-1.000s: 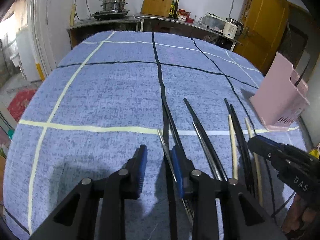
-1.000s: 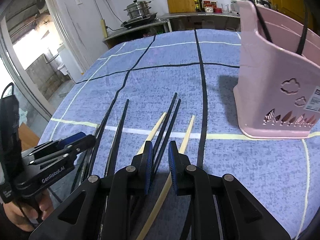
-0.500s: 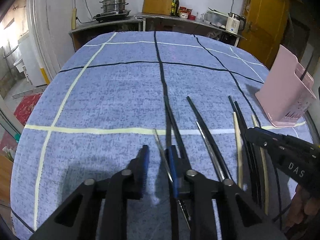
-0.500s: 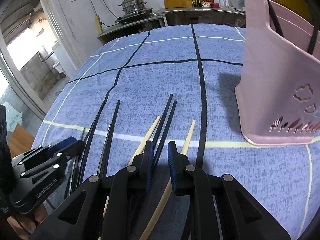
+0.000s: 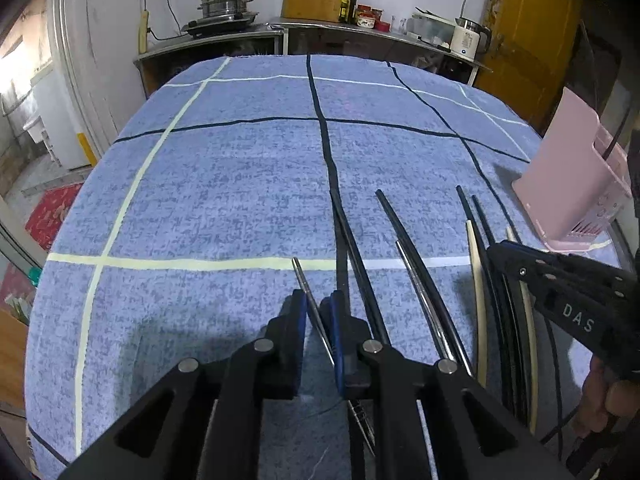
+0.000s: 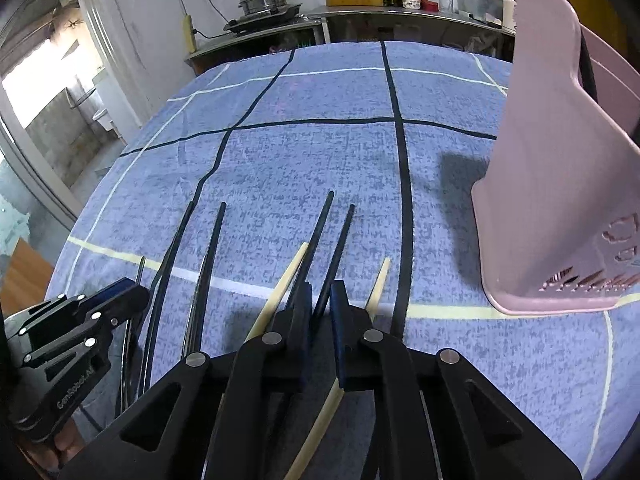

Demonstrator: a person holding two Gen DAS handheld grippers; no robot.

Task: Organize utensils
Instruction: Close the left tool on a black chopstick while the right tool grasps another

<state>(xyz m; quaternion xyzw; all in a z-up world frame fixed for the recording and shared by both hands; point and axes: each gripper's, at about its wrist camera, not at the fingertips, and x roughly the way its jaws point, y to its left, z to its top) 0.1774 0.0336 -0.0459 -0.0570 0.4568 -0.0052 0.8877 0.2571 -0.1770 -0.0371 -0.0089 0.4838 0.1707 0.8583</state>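
Low over the tablecloth (image 5: 224, 200), left gripper (image 5: 319, 312) pinching steel chopstick (image 5: 310, 300), right gripper (image 6: 321, 304) clamping black chopstick (image 6: 338, 248).

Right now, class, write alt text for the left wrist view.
The left gripper closes around a thin metal chopstick lying on a blue checked tablecloth. More chopsticks lie to its right, with the right gripper over them, before a pink holder.

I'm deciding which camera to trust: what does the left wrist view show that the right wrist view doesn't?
Only the left wrist view: the left hand-held gripper straddling a thin metal chopstick, and a kettle.

Only the right wrist view: the right hand-held gripper around a black chopstick, and cloud cutouts on the pink utensil holder.

Both: blue checked tablecloth, wooden chopsticks, steamer pot.
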